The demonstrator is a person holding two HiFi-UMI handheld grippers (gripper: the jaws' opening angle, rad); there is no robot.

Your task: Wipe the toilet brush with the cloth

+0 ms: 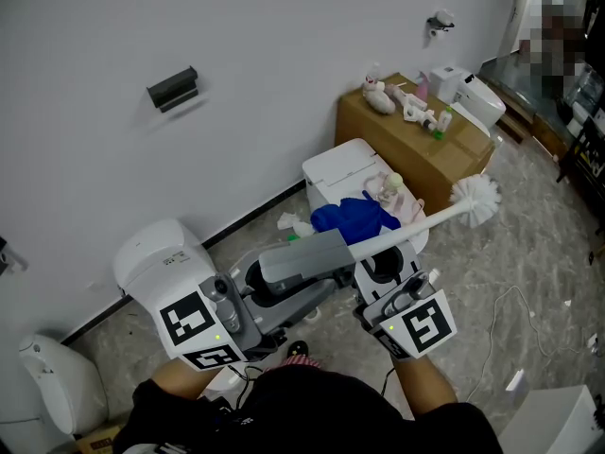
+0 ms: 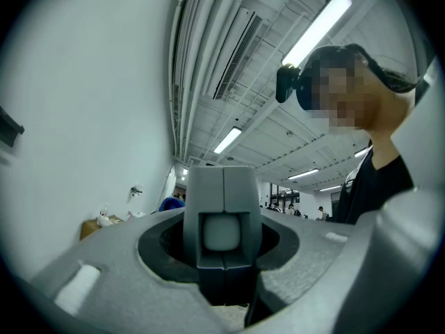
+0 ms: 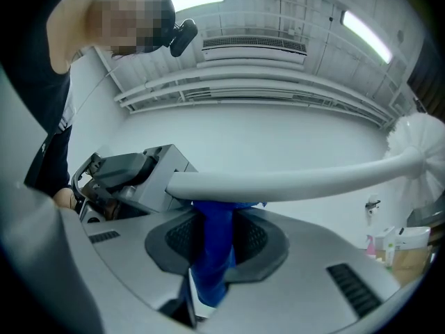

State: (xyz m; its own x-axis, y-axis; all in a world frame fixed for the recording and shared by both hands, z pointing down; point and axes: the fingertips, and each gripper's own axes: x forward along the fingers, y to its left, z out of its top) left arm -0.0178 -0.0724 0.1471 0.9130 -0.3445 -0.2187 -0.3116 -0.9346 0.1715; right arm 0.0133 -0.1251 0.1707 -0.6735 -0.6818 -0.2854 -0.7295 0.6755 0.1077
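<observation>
The toilet brush has a grey block handle (image 1: pixel 304 258), a white shaft (image 1: pixel 416 225) and a white bristle head (image 1: pixel 476 200); it is held up over the floor, pointing right. My left gripper (image 1: pixel 272 296) is shut on the grey handle (image 2: pixel 222 214), which fills the gap between its jaws. My right gripper (image 1: pixel 378 258) is shut on a blue cloth (image 1: pixel 354 218). In the right gripper view the cloth (image 3: pixel 214 245) hangs between the jaws and meets the underside of the shaft (image 3: pixel 299 179) close to the handle. The bristle head (image 3: pixel 417 141) is at the far right.
A white toilet (image 1: pixel 154 253) stands at the left by the wall. Behind the brush are a white box (image 1: pixel 342 166) with small items and a cardboard box (image 1: pixel 416 145) bearing toys and bottles. A black holder (image 1: pixel 173 87) hangs on the wall. Cables (image 1: pixel 510 315) lie on the marble floor.
</observation>
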